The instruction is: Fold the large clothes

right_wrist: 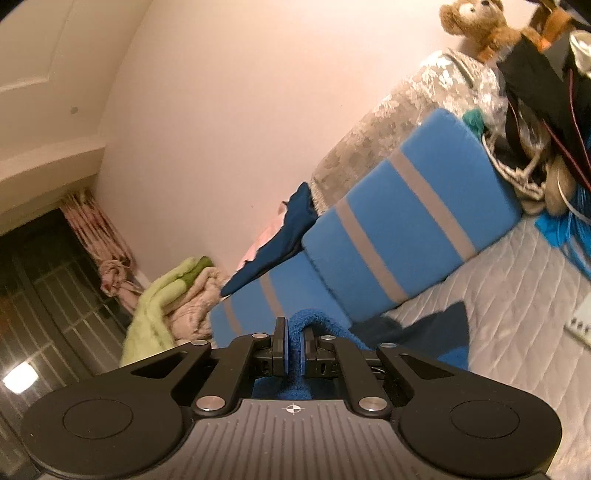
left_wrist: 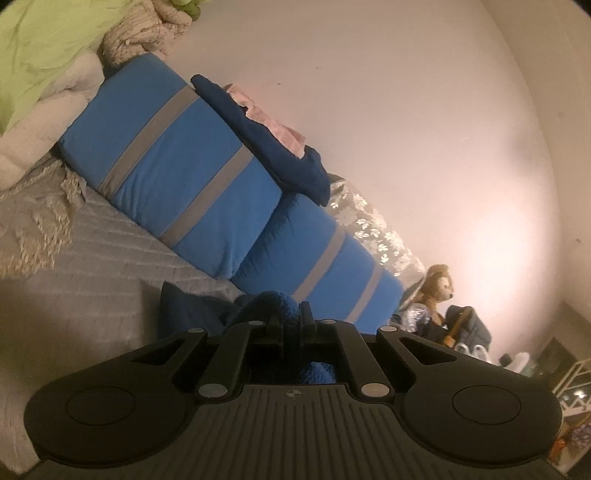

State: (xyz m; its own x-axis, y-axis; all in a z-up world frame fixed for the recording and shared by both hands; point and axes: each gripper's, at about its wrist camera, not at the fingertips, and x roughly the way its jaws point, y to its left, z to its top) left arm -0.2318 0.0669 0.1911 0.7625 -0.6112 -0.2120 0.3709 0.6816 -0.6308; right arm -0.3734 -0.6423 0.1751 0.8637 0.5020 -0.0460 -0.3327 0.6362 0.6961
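A fuzzy blue garment (left_wrist: 277, 301) is pinched between the fingers of my left gripper (left_wrist: 291, 319), which is shut on it. More of the dark blue cloth (left_wrist: 184, 306) trails left onto the grey quilted bed (left_wrist: 92, 258). In the right wrist view, my right gripper (right_wrist: 294, 341) is shut on a fold of the same blue garment (right_wrist: 314, 317). Its dark blue part (right_wrist: 436, 328) hangs down to the right over the quilt (right_wrist: 517, 295). Both grippers are lifted above the bed and tilted.
Two blue cushions with grey stripes (left_wrist: 177, 162) (right_wrist: 406, 221) lean against the wall, a dark blue cloth (left_wrist: 266, 136) draped over them. Green and beige blankets (right_wrist: 166, 299) pile at one end; a teddy bear (right_wrist: 476, 22) and clutter (right_wrist: 546, 110) at the other.
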